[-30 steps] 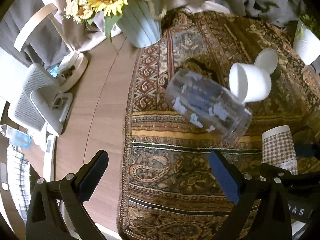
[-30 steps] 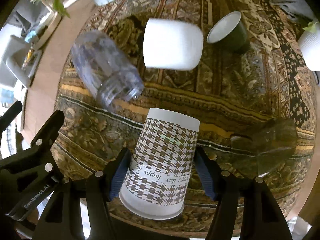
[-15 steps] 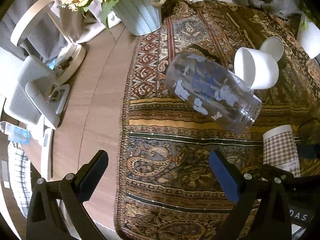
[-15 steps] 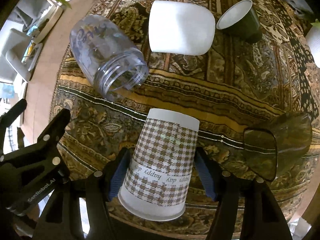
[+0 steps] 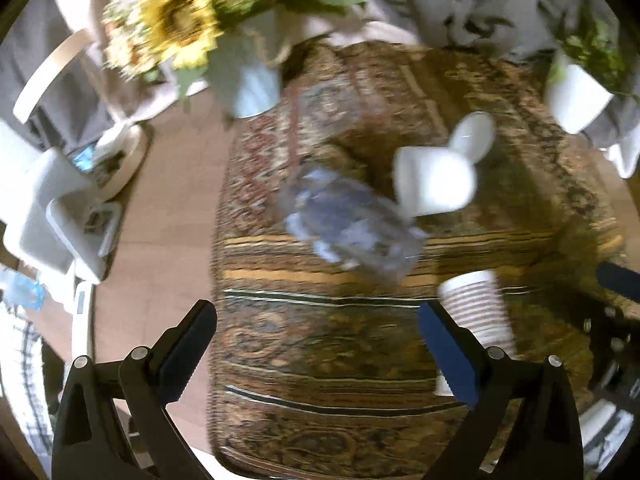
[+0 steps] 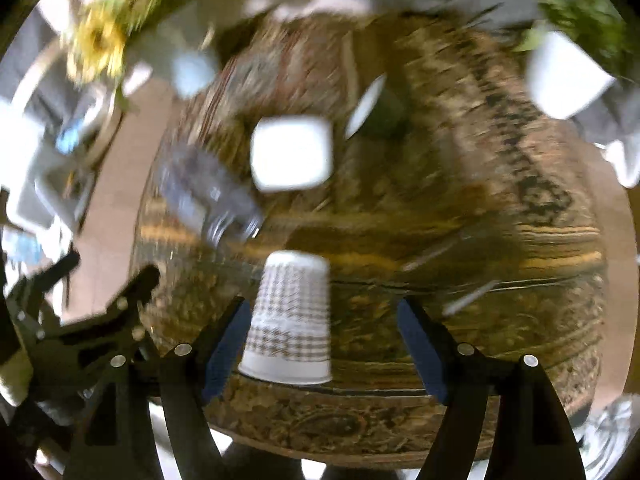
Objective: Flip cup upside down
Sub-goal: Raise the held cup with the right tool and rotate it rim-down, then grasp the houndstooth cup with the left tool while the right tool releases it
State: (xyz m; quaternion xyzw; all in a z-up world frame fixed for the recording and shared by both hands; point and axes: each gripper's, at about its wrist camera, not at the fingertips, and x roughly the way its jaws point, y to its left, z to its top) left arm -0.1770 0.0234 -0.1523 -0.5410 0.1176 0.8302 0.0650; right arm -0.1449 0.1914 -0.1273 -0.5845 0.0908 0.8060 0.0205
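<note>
The checked paper cup stands upside down on the patterned cloth, near the front edge of the worktop. Its wide mouth is down and its flat bottom is up. So the flip looks done.

The right tool is wide open and holds nothing. Its left finger sits just beside the cup wall, maybe touching it; the picture is too blurry to tell. Its right finger is well apart from the cup.

The left tool is also wide open and holds nothing. It hangs over the cloth, with the cup just past its right finger.

Behind the cup lie a clear jar on its side, a white cup and a dark cup. A sunflower vase stands at the back.

What could go wrong? The cup is light paper. If the right tool swings sideways as it pulls away, its left finger could knock the cup over. The cup is close to the edge, so a bump toward the front could push it off. Both pictures are smeared, so the tools seem to be moving fast, and that makes a bump more likely.
</note>
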